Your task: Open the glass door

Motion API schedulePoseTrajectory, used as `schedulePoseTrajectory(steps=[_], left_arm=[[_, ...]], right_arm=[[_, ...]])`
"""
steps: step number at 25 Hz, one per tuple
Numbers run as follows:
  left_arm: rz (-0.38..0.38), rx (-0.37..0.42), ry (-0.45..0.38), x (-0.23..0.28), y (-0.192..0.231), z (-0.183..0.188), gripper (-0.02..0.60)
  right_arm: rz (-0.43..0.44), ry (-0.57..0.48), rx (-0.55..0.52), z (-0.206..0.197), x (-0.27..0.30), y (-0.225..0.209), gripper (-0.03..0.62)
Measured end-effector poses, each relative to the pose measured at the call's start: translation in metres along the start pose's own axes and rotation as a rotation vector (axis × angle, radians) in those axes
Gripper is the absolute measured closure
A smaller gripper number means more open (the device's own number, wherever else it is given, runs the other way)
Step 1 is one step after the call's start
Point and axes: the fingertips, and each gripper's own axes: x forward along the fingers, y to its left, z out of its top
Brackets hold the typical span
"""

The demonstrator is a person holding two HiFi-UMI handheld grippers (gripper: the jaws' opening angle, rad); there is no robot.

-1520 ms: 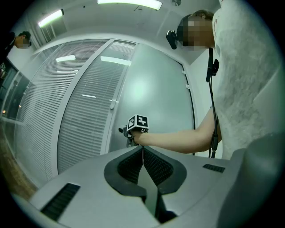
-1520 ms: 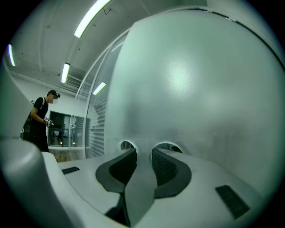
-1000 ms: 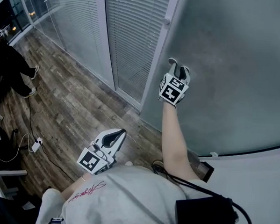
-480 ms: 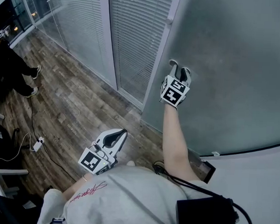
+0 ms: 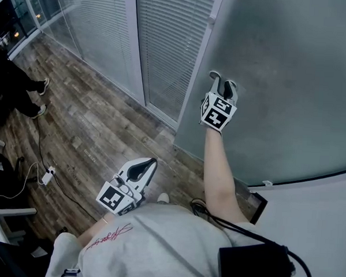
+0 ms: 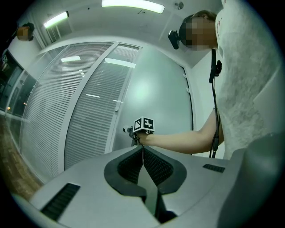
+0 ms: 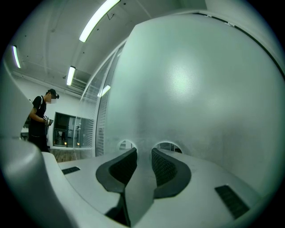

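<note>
The frosted glass door (image 5: 280,77) fills the upper right of the head view and stands swung out from the blind-covered partition. My right gripper (image 5: 222,81) is held out at arm's length with both fingertips against the frosted pane. Its jaws stand a little apart with nothing between them. In the right gripper view the door (image 7: 196,84) fills the picture just beyond that gripper (image 7: 143,151). My left gripper (image 5: 151,161) hangs low near the person's body, away from the door, jaws pressed together and empty. The left gripper view shows its closed tips (image 6: 143,148) and the door (image 6: 153,95) beyond.
Glass partitions with white blinds (image 5: 166,42) run along the left of the door. Another person (image 5: 14,80) stands on the wooden floor (image 5: 98,131) at far left. A cable and power strip (image 5: 47,175) lie on the floor. A black bag (image 5: 259,267) hangs at the person's side.
The right gripper has drifted slightly to the right with the door pane, whose lower edge sits a bit farther out. The left gripper has stayed where it was.
</note>
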Motion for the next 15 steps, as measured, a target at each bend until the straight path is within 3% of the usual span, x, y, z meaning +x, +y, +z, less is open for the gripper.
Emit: schedulePoseTrajectory(steps=[15], left_arm=[[-0.067,0.014,0.005,-0.018,-0.016,0.002,0.563]], right_arm=[[0.057,-0.008,-0.009,-0.004,-0.042,0.018,0.484]])
